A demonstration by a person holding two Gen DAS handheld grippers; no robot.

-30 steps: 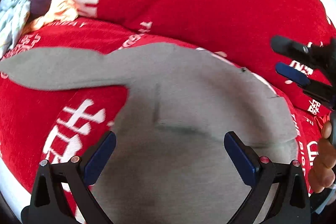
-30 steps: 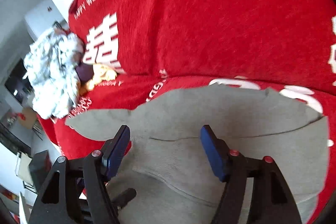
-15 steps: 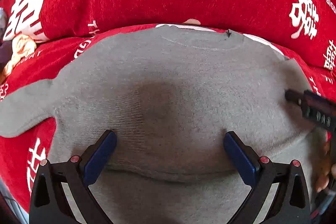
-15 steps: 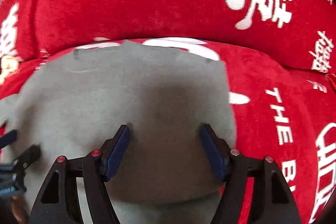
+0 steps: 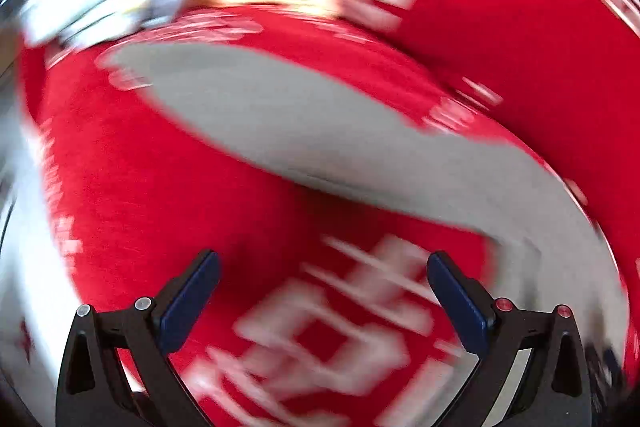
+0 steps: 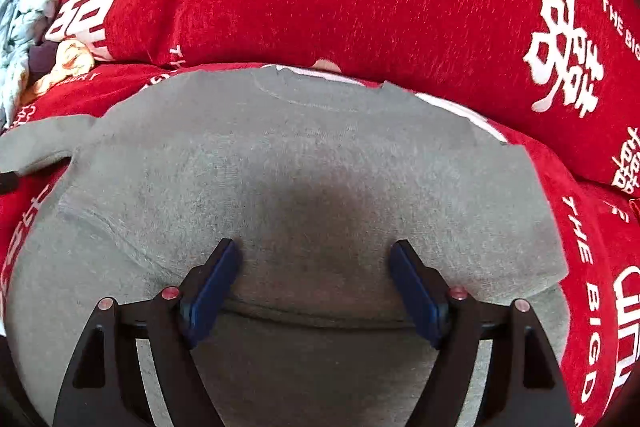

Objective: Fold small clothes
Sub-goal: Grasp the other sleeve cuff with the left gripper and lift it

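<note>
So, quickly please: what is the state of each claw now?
Left claw: open, holding nothing, over the red cover.
Right claw: open, holding nothing, over the grey sweater.

Grey knit sweater (image 6: 304, 163), lying flat on red fabric, neckline at the far edge. Body folded: upper layer ending in a straight crease near the bottom of the right wrist view, more grey beneath it. One sleeve (image 6: 36, 143) stretched out flat to the left. In the blurred left wrist view, same sleeve (image 5: 280, 119) running diagonally from upper left toward lower right.
</note>
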